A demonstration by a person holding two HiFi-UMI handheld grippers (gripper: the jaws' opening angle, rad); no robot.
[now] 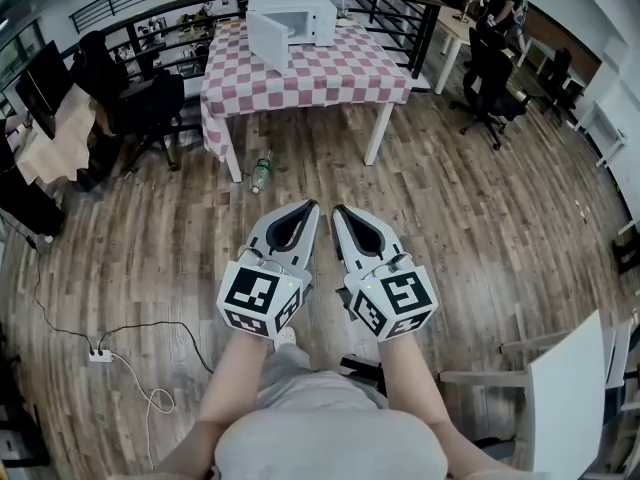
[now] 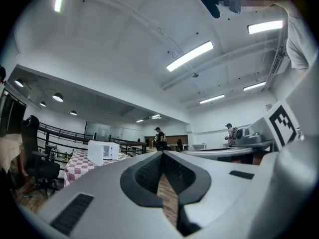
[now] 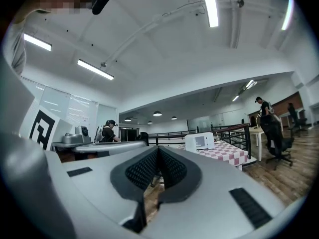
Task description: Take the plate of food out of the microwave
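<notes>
Head view, microwave [image 1: 305,18] at far table [image 1: 340,76] edge, bottle [image 1: 261,172] beside leg [image 1: 232,156]

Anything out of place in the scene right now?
A bottle is on the wood floor beside a front leg of the checkered table, an odd spot for it. The microwave door stands open. No spill visible.

Bright, even ceiling strip lights [image 2: 190,56]; strong fisheye warping, dark corners

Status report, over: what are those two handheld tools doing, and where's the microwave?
Left gripper, right gripper: both shut, empty, side by side. Microwave far off on checked table, door open; plate not visible. Bottle on floor by table.
</notes>
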